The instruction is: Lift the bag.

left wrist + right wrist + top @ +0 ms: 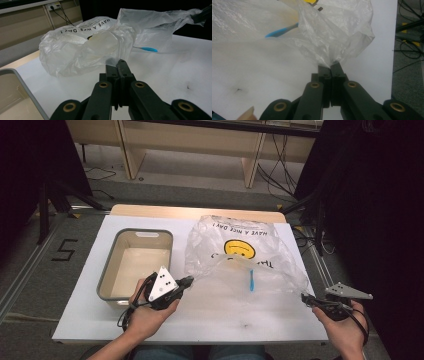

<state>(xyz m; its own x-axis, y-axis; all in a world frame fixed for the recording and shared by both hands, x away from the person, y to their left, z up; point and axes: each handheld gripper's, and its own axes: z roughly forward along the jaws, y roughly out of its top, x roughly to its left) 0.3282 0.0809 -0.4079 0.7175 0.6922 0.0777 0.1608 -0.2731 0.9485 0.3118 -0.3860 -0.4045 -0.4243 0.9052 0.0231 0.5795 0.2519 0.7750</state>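
A clear plastic bag with a yellow smiley face and black lettering lies on the white table, its mouth toward me. A blue, thin object lies inside it. My left gripper is shut on the bag's left mouth edge, and the film bunches right at its closed jaw tips. At the near right, my right gripper is shut on the other edge; the plastic gathers into a pinch between its tips. The blue object shows through the film.
A grey-rimmed tub stands to the left of the bag, close to my left hand; its rim is in the left gripper view. The table's right edge runs close to the right gripper. Cables lie on the floor beyond.
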